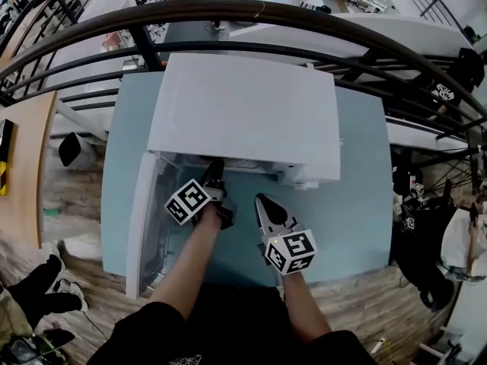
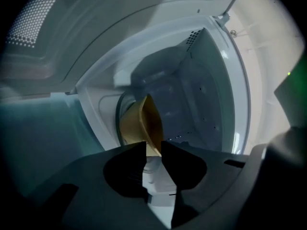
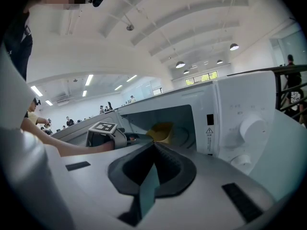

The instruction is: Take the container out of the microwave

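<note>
The white microwave [image 1: 243, 112] stands on a light blue table [image 1: 358, 204], its door [image 1: 144, 219] swung open to the left. A tan bowl-shaped container [image 2: 139, 123] sits tilted inside the cavity, on the glass turntable. My left gripper [image 2: 153, 150] reaches into the cavity and is shut on the container's near rim. From the right gripper view, the container [image 3: 160, 131] shows in the opening, with the left gripper [image 3: 136, 138] at its edge. My right gripper [image 1: 262, 201] hovers outside, in front of the microwave's right half, shut with nothing between its jaws.
The microwave's control panel with two knobs [image 3: 249, 128] is right of the opening. A black railing [image 1: 228, 10] curves behind the table. The table's front edge lies close to the person's body. Dark gear [image 1: 38, 295] lies on the wooden floor at the left.
</note>
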Demonstrator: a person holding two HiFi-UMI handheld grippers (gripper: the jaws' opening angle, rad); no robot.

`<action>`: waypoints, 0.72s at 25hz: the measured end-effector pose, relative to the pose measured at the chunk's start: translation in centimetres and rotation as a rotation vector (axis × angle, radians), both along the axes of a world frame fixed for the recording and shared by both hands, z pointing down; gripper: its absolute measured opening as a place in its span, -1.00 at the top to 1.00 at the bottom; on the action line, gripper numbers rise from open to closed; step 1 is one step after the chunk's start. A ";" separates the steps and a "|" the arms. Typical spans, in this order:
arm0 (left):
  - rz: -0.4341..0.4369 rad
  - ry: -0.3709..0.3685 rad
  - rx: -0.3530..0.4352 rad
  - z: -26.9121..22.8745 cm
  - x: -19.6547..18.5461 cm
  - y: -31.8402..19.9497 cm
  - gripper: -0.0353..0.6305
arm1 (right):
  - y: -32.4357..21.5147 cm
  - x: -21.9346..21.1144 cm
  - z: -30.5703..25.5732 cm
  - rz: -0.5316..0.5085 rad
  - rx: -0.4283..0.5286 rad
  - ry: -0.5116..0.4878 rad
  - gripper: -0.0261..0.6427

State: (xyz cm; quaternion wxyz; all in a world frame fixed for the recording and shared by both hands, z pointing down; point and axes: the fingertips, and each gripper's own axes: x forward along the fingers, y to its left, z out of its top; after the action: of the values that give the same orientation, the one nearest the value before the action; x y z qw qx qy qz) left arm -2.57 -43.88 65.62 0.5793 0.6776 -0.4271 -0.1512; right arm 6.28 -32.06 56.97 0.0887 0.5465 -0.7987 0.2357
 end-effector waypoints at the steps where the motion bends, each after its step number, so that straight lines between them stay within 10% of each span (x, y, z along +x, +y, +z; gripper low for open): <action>1: -0.007 0.002 -0.006 0.0 0.0 -0.1 0.65 | 0.0 0.1 0.0 0.001 0.000 0.000 0.90; 18: -0.121 0.111 -0.133 1.1 -0.1 -0.9 0.65 | -0.1 0.1 0.5 -0.012 -0.015 -0.005 0.90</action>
State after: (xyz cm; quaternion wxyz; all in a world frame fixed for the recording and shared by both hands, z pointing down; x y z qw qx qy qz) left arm -2.64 -44.80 66.69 0.6354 0.6013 -0.4436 -0.1946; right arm 6.38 -32.14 57.42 0.0923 0.5403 -0.8004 0.2427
